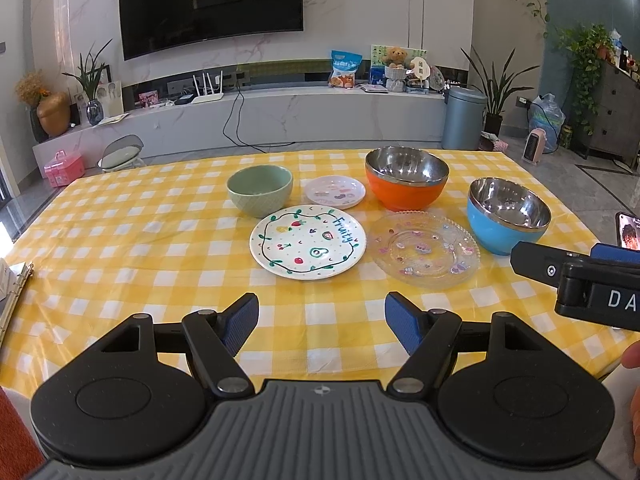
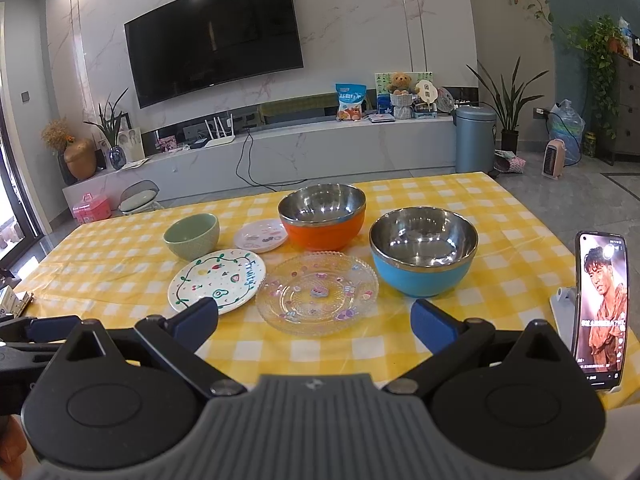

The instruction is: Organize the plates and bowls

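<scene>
On the yellow checked tablecloth (image 1: 120, 240) stand a green bowl (image 1: 259, 195), an orange steel-lined bowl (image 1: 406, 176) and a blue steel-lined bowl (image 1: 508, 214). Among them lie a small pink plate (image 1: 335, 191), a white "Fruity" plate (image 1: 307, 241) and a clear glass plate (image 1: 425, 249). My left gripper (image 1: 321, 326) hovers open near the front edge, short of the plates. My right gripper (image 2: 314, 322) is open too, in front of the glass plate (image 2: 317, 292) and the blue bowl (image 2: 423, 250). Neither holds anything.
A phone (image 2: 600, 312) on a white stand sits at the table's right edge. A ring binder (image 1: 12, 296) lies at the left edge. Beyond the table are a TV console, a grey bin (image 1: 463, 118), a small stool (image 1: 120, 156) and potted plants.
</scene>
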`<state>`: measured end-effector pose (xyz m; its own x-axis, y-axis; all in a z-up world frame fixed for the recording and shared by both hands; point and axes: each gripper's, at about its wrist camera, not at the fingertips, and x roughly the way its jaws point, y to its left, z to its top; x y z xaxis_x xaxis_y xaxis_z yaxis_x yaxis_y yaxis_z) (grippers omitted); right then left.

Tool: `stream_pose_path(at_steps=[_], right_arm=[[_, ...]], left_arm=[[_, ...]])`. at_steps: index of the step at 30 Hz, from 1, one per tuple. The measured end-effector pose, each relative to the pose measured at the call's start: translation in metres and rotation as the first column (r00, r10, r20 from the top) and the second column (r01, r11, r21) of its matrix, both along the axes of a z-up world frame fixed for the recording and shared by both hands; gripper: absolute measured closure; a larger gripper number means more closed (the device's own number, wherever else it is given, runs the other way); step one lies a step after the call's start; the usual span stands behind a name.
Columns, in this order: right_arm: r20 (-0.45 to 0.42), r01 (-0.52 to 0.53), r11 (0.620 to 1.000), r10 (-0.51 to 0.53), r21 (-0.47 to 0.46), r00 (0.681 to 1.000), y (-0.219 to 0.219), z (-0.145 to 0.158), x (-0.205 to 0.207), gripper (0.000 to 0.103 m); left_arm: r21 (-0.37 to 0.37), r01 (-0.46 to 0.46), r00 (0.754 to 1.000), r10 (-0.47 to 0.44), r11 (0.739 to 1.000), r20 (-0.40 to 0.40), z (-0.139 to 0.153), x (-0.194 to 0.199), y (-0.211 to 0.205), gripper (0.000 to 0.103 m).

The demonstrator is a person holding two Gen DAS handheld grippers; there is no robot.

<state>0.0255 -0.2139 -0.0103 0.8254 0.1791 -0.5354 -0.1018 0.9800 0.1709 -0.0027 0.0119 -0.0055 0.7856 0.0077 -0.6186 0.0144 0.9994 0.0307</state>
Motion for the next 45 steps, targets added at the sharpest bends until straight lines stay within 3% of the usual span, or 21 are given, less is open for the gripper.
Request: stream_pose_path(at_steps=[26,32,41,45], right_arm=[[-0.01,0.002,1.0,-0.002,0.004,1.0,0.0,-0.002,0.0,0.003],[-0.043,0.012,1.0,-0.012,0.003,0.999,-0.001,-0.004,0.006,0.003],[-0.195,0.027,0.996,-0.011,0.08,0.981,-0.001,-0.005,0.039,0.003],[-0.167,-0.048,0.996,0.061,0.081,0.984,0.013,0.004,0.058,0.003]], left_arm=[[-0.011,0.004,1.0,-0.004,1.0,-0.003,-0.001,-0.002,-0.001,0.018],[-0.113,0.026,0.999,-0.03,0.993,-0.039,0.001,0.006,0.002,0.021],[-0.189,0.059,0.994,-0.076,0.98,-0.083,0.029,0.04,0.022,0.025],[-0.187,0.085,0.99,-0.103,0.979,-0.092,0.042,0.066,0.029,0.032]])
